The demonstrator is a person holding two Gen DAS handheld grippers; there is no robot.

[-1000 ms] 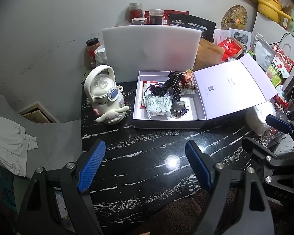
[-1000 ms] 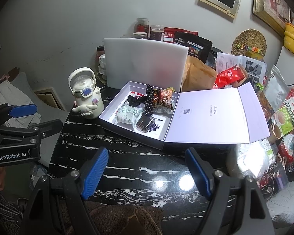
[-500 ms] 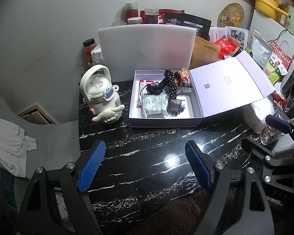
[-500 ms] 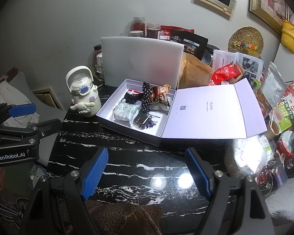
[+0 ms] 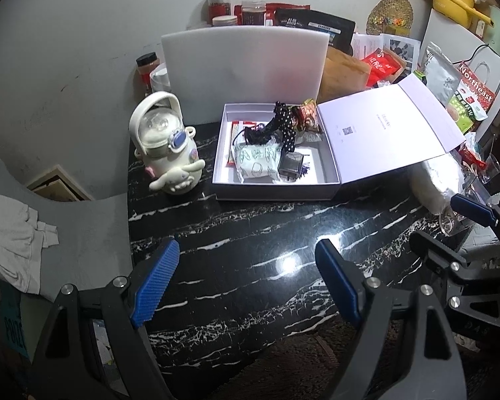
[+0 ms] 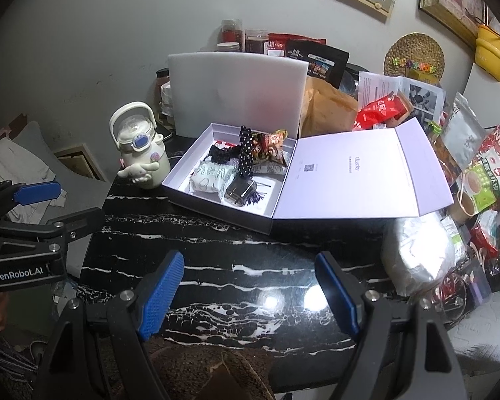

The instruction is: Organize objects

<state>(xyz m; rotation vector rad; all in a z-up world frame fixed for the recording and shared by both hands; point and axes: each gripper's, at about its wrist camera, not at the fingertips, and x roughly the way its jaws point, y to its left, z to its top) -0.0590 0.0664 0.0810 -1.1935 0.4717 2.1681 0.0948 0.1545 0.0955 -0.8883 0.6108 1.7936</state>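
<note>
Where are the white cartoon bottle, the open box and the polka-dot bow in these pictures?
white cartoon bottle [image 5: 168, 153], left wrist view, on its body under the lid.
open box [image 5: 276, 195], left wrist view, on its near outer wall.
polka-dot bow [image 6: 246, 155], right wrist view, on its spotted ribbon.

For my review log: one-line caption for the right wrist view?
Open right gripper hovers over black marble table, facing open white box of small items.

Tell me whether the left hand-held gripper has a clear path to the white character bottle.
Probably yes. The left hand-held gripper is open and empty, and only bare black tabletop lies between it and the bottle, which stands outside the box.
</note>
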